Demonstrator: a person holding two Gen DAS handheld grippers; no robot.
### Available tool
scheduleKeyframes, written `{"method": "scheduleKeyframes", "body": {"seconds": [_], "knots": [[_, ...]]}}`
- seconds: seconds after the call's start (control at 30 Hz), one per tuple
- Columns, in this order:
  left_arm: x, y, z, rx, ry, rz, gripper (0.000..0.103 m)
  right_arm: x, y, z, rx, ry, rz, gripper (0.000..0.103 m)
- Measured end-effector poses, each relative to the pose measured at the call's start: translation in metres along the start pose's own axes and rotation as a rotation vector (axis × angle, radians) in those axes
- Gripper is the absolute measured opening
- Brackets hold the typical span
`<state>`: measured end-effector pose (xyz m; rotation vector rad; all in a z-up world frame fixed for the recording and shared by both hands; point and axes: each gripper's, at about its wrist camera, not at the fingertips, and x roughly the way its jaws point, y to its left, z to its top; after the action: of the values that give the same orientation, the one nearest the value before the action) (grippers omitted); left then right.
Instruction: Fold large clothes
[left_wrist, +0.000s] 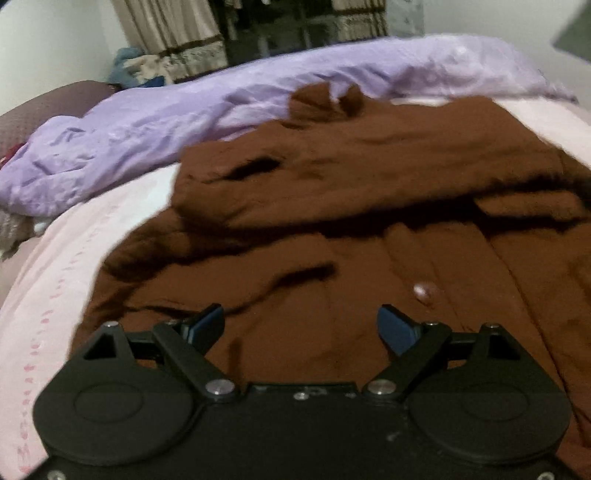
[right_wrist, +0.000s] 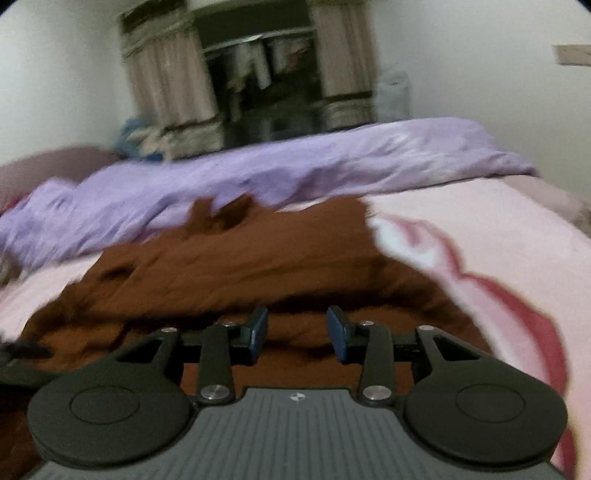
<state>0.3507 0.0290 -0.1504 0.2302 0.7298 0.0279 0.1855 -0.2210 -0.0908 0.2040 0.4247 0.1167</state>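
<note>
A large brown garment (left_wrist: 332, 206) lies spread and rumpled on the pink bed sheet (left_wrist: 74, 236), with one pale button (left_wrist: 424, 291) showing on its front. Its far half is folded over the near half in a thick ridge. My left gripper (left_wrist: 301, 325) hovers over the near part of the cloth, jaws wide apart, nothing between them. In the right wrist view the same brown garment (right_wrist: 229, 266) fills the middle. My right gripper (right_wrist: 297, 330) stands above its near edge with the jaws partly apart and no cloth pinched between the blue pads (right_wrist: 338, 332).
A crumpled purple duvet (left_wrist: 229, 107) lies along the far side of the bed, touching the garment's far edge. Behind it are curtains (right_wrist: 166, 85) and a dark window. A pink-and-red print covers the sheet (right_wrist: 498, 295) at the right. A brownish pillow (left_wrist: 40, 110) sits at the left.
</note>
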Motion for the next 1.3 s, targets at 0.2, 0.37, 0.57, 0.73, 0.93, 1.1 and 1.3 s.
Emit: {"method": "scheduleKeyframes", "body": {"seconds": [0.2, 0.37, 0.57, 0.73, 0.93, 1.1, 1.3], "knots": [[0.000, -0.017, -0.009, 0.016, 0.005, 0.046, 0.091, 0.036, 0.031, -0.035, -0.107, 0.164, -0.072, 0.048], [-0.024, -0.007, -0.009, -0.036, -0.006, 0.022, 0.091, 0.018, 0.046, -0.028, -0.138, 0.150, 0.016, 0.047], [-0.026, -0.012, -0.030, -0.035, 0.040, 0.015, 0.092, 0.013, 0.058, -0.039, -0.101, 0.219, 0.051, 0.045], [-0.045, 0.023, -0.038, 0.031, -0.007, 0.059, 0.094, 0.006, 0.048, -0.036, -0.145, 0.229, 0.081, 0.048], [-0.078, 0.147, -0.073, -0.017, 0.023, 0.338, 0.092, -0.061, -0.035, -0.033, -0.073, 0.134, -0.084, 0.086], [-0.080, 0.211, -0.109, -0.175, 0.130, 0.293, 0.092, -0.079, -0.121, -0.048, 0.124, 0.211, -0.239, 0.089], [-0.058, 0.203, -0.121, -0.293, 0.152, 0.094, 0.091, -0.069, -0.110, -0.061, 0.066, 0.275, -0.232, 0.089]]}}
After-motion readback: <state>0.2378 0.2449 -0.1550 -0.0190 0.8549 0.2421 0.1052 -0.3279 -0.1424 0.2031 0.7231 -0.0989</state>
